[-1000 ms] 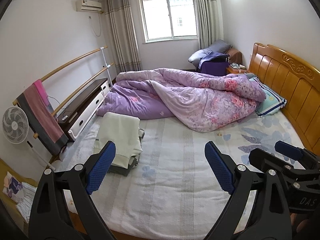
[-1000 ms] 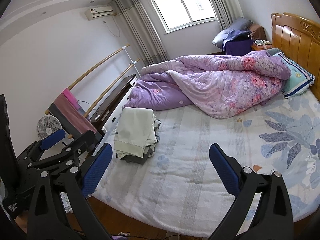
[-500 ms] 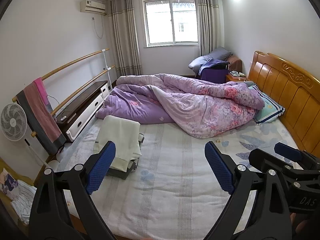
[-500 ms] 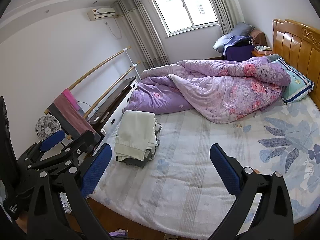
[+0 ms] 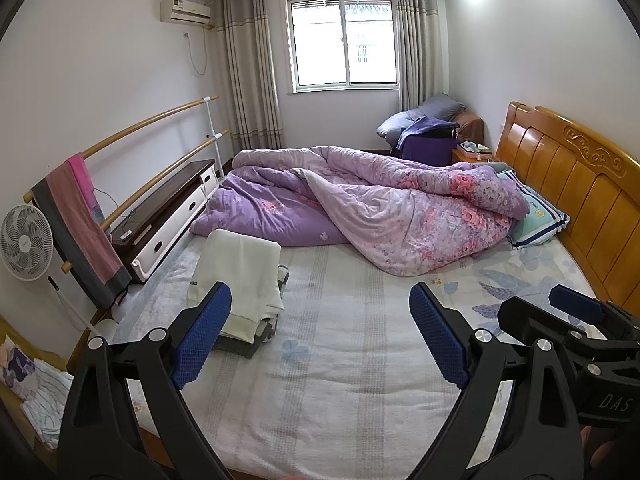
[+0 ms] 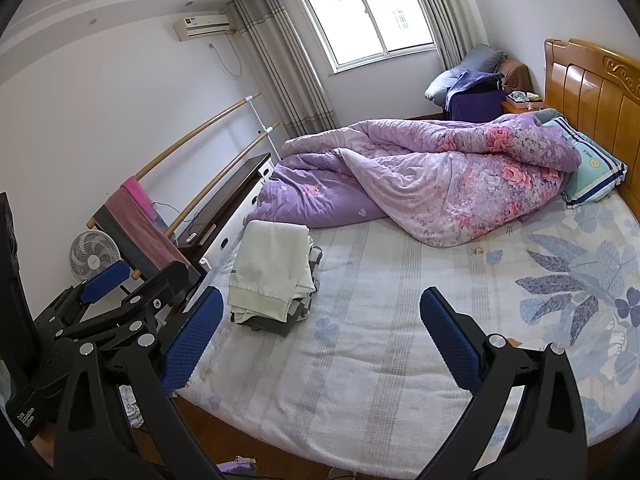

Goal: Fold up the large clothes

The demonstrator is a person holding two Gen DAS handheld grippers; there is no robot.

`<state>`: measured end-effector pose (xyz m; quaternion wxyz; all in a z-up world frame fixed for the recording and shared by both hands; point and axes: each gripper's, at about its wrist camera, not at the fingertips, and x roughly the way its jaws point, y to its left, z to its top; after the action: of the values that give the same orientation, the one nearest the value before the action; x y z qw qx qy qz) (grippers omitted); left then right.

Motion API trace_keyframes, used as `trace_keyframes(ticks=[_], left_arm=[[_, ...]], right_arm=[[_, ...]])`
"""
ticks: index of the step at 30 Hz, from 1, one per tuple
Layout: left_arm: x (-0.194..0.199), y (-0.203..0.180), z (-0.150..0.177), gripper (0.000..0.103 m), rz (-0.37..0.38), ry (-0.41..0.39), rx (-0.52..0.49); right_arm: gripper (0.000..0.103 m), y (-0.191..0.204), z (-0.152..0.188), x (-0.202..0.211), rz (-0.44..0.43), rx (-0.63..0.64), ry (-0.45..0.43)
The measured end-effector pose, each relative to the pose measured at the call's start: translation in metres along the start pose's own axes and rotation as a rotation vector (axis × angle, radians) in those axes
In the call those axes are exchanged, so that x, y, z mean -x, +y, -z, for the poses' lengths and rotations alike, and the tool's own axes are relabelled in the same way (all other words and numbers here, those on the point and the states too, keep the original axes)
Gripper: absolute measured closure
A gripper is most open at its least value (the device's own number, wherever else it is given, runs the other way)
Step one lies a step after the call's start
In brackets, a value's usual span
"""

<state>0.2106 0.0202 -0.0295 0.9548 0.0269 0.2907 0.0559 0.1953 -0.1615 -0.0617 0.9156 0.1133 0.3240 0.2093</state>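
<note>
Above the striped bed (image 5: 332,380), both hand-held grippers (image 5: 320,336) (image 6: 320,334) spread wide, empty; folded clothes (image 5: 240,276) leftward.

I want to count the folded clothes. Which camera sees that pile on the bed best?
The right wrist view shows the pile of folded clothes best: nothing covers it, so the cream top piece and the grey layers beneath show. In the left wrist view the same pile sits partly behind a blue pad of the left gripper, hiding its near corner.

Black-framed grippers, blue textured pads (image 5: 202,336), silver screws (image 5: 479,335), "DAS" lettering.
</note>
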Motion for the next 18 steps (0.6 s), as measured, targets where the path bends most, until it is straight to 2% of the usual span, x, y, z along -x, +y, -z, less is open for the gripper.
trace_keyframes(ticks=[18], left_arm=[[-0.0035,-0.0023,0.0007,0.012,0.014,-0.008,0.011]], right_arm=[[0.008,-0.0018,-0.0023,0.0009,0.013,0.014,-0.011]])
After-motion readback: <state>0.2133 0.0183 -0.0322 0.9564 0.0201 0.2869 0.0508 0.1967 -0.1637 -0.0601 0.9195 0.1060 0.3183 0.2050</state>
